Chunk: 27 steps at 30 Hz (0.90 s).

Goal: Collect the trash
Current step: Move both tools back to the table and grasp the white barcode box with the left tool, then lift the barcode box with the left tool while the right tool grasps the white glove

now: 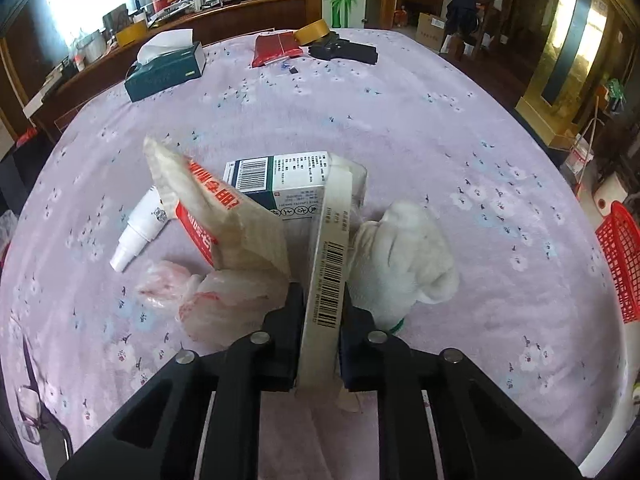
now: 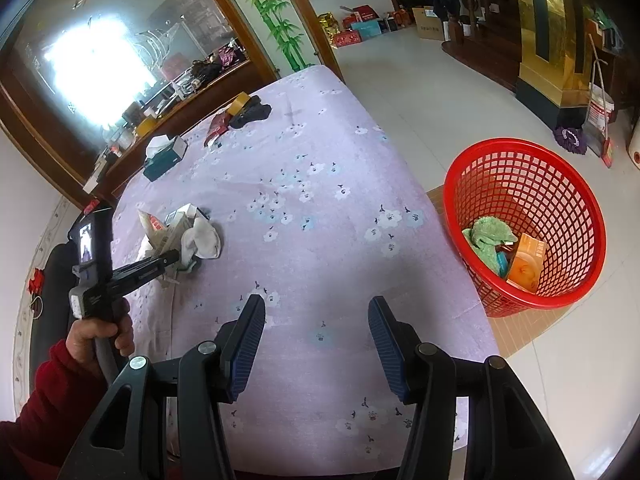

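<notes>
My left gripper (image 1: 320,296) is shut on the edge of a cream cardboard wrapper (image 1: 330,248) with barcodes; its other flap, with a red label, spreads to the left. Around it on the lilac flowered cloth (image 1: 400,120) lie a white-and-green medicine box (image 1: 276,176), a small white bottle (image 1: 138,232), a crumpled clear plastic bag (image 1: 208,300) and a white sock (image 1: 404,252). In the right wrist view the same pile (image 2: 188,232) sits at the left, with the left gripper (image 2: 176,258) on it. My right gripper (image 2: 316,344) stands open over bare cloth, holding nothing.
A red mesh basket (image 2: 524,232) stands on the floor right of the cloth edge, with a green cloth and an orange box inside. At the far end lie a tissue box (image 1: 166,68), a red packet (image 1: 276,48), a tape roll (image 1: 312,34) and a black object (image 1: 346,50).
</notes>
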Each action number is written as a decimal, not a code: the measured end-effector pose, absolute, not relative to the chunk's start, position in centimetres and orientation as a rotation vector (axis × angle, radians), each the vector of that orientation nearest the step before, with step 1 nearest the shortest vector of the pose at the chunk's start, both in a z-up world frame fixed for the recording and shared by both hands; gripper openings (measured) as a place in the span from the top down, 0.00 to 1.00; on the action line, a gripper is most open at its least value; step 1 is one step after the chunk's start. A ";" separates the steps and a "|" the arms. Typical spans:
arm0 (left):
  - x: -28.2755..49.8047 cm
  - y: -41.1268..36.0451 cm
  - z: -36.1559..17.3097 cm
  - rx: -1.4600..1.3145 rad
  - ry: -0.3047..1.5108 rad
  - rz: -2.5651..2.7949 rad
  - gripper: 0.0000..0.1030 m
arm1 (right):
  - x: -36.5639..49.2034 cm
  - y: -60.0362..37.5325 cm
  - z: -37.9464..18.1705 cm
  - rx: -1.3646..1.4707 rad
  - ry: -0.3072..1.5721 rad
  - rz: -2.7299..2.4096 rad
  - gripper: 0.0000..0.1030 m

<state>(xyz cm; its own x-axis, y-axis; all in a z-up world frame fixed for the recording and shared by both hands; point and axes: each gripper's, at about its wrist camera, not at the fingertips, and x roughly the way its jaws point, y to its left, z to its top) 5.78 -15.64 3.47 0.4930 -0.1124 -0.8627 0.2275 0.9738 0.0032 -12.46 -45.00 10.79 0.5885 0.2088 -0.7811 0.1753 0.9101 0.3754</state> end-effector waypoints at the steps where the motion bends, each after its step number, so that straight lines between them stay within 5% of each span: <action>1: 5.4 -15.5 3.9 0.112 1.016 -0.214 0.88 | -12.4 -44.9 10.8 0.442 0.952 0.024 0.44; 14: -1.0 -11.5 10.6 -0.024 0.876 -0.261 0.88 | -7.6 -40.5 10.9 0.395 1.001 0.216 0.44; 19: -2.8 -8.9 11.2 -0.056 0.867 -0.218 0.88 | -4.4 -36.5 10.7 0.346 1.023 0.316 0.32; 27: -5.2 -5.7 10.7 -0.065 0.888 -0.174 0.88 | 1.9 -29.9 8.1 0.252 1.047 0.362 0.32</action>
